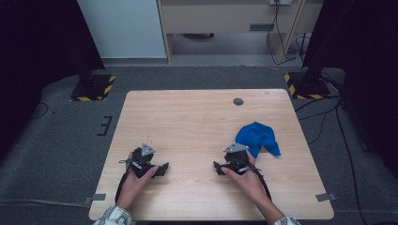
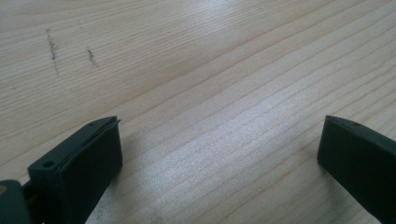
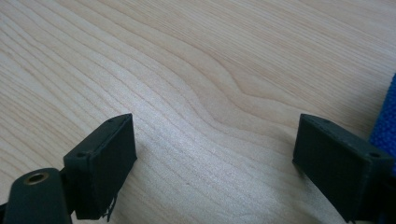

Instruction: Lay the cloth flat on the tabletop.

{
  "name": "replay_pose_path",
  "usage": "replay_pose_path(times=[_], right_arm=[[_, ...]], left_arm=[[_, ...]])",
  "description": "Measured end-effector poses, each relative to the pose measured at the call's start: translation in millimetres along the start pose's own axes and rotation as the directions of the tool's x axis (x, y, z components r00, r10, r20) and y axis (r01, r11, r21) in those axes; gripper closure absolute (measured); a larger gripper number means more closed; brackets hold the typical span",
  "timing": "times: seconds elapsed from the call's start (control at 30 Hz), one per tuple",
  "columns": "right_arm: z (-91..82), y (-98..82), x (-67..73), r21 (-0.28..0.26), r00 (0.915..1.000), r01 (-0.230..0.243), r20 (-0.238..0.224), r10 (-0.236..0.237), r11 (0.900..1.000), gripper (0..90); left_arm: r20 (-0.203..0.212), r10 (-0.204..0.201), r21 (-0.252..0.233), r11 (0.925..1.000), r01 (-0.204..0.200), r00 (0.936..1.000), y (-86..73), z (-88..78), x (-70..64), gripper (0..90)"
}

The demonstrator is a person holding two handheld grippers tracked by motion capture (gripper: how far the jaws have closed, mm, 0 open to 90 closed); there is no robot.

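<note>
While both hands rest low on the wooden table [image 1: 187, 112], the high view shows the left gripper [image 1: 162, 168] at the lower left of the tabletop, held in the person's left hand [image 1: 133, 183], its grey three-cornered plate facing up. In the left gripper view its two black jaws stand wide apart at the bottom corners of the frame, with nothing but bare wood grain between them and two short dark scratches [image 2: 53, 46] at the upper left.

Right of centre in the high view, the right gripper [image 1: 218, 166] sits in the right hand [image 1: 248, 180], and its jaws are likewise spread wide over bare wood in the right gripper view. A crumpled blue cloth [image 1: 257, 137] lies on the table just beside this gripper, toward the right edge of the tabletop; a strip of it [image 3: 386, 121] shows at the right border of the right gripper view, outside the jaws. Neither gripper holds it.
</note>
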State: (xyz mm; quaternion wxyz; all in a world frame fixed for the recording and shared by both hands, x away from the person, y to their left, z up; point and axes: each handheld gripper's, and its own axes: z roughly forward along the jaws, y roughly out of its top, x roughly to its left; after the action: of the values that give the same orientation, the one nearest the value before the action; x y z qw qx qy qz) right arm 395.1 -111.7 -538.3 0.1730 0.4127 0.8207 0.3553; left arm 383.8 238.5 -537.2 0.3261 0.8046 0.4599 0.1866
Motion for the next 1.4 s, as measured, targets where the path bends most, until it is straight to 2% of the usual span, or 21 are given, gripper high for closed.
replay_pose_path(times=[0.37,0.5,0.57,0.67,0.7,0.77,0.83,0.9,0.93,1.03,1.07,1.2,1.27,1.3,1.33,1.4], right_arm=[[-0.5,-0.5,-1.3,0.003,0.9997,0.018,-0.018,-0.018,1.000,11.6],[-2.6,0.9,0.5,0.006,0.9984,0.055,-0.018,-0.055,0.998,13.7],[-6.2,3.9,2.4,-0.009,0.9962,0.086,-0.003,-0.086,0.996,15.0],[-13.7,9.8,3.2,-0.043,0.9953,0.097,0.002,-0.097,0.994,16.0],[-23.6,18.0,0.2,-0.080,0.9943,0.107,0.007,-0.107,0.991,15.8],[-34.5,26.5,-6.0,-0.102,0.9949,0.100,0.004,-0.100,0.990,15.9],[-49.8,37.0,-16.8,-0.142,0.9964,0.083,-0.006,-0.085,0.986,15.7],[-60.3,44.1,-29.1,-0.169,0.9972,0.074,0.009,-0.074,0.983,14.0],[-64.9,46.9,-39.4,-0.181,0.9975,0.070,0.024,-0.067,0.981,13.7],[-67.5,48.0,-65.7,-0.206,0.9983,0.036,0.053,-0.026,0.978,13.3],[-66.7,47.9,-79.3,-0.213,0.9970,0.022,0.077,-0.006,0.977,13.5],[-62.2,45.2,-117.0,-0.228,0.9906,-0.083,0.087,0.105,0.970,13.8],[-58.9,40.0,-127.3,-0.206,0.9885,-0.095,0.097,0.117,0.974,14.3],[-58.9,40.0,-127.3,-0.206,0.9885,-0.095,0.097,0.117,0.974,14.3],[-55.3,31.8,-132.6,-0.182,0.9863,-0.091,0.120,0.114,0.979,15.6],[-52.4,26.4,-135.9,-0.173,0.9860,-0.100,0.115,0.121,0.980,16.4]], left_arm=[[0.012,0.009,-0.001,1.0000,-0.009,0.9999,3.6,3.6,1.0,0.0],[0.012,0.009,0.000,1.0000,-0.009,0.9999,3.8,3.6,1.0,0.0],[0.012,0.010,0.000,1.0000,-0.010,0.9999,4.4,4.3,1.0,0.0],[0.012,0.010,-0.001,1.0000,-0.010,0.9999,4.4,4.3,1.1,0.0],[0.011,0.010,0.000,1.0000,-0.010,0.9999,4.4,4.2,1.0,0.0],[0.013,0.010,-0.001,1.0000,-0.010,0.9999,4.5,4.3,1.1,0.0],[0.014,0.012,-0.001,0.9999,-0.012,0.9998,4.8,4.6,1.4,0.0],[0.014,0.013,0.000,0.9999,-0.013,0.9998,4.9,4.7,1.5,0.0],[0.014,0.013,0.000,0.9999,-0.013,0.9998,4.9,4.7,1.5,0.0],[0.014,0.013,-0.001,0.9999,-0.013,0.9998,4.9,4.7,1.4,0.0],[0.013,0.012,-0.001,0.9999,-0.012,0.9998,4.8,4.7,1.3,0.0],[0.009,0.006,-0.001,1.0000,-0.006,0.9999,4.2,4.1,0.4,0.0],[0.008,0.005,-0.002,1.0000,-0.005,1.0000,4.1,4.1,0.3,0.0],[0.008,0.005,-0.002,1.0000,-0.005,1.0000,4.1,4.1,0.3,0.0],[0.008,0.006,-0.002,1.0000,-0.006,0.9999,4.1,4.1,0.3,0.0],[0.009,0.006,-0.001,1.0000,-0.006,0.9999,4.1,4.1,0.4,0.0]])
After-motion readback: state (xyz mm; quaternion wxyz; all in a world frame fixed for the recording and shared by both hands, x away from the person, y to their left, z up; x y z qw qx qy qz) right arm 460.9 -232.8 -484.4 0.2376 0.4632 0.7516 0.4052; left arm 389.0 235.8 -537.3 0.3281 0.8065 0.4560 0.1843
